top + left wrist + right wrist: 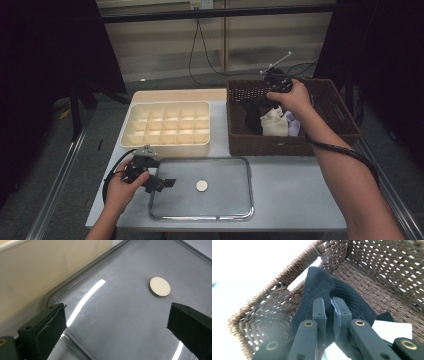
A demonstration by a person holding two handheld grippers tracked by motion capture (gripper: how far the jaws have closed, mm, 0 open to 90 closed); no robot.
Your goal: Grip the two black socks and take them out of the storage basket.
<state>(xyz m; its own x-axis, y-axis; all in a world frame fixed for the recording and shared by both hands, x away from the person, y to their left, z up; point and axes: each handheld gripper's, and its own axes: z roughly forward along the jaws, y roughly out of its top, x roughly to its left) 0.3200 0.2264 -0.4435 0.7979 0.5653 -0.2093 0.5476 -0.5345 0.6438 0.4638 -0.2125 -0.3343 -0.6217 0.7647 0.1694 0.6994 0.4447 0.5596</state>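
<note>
The right tongs (328,315) are clenched on a black ribbed knit sock (329,290), lifted inside the dark brown woven wicker basket (240,135) at the right of the high view. This looks like the pick-out step. Next, carry the sock clear of the rim. The left tongs (115,322) are released, hovering over the grey metal tray (230,172).

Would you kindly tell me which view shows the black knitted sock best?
The right gripper view: the black knitted sock hangs pinched between the right tongs, ribbing visible. In the high view it is a dark shape inside the brown wicker basket.
</note>
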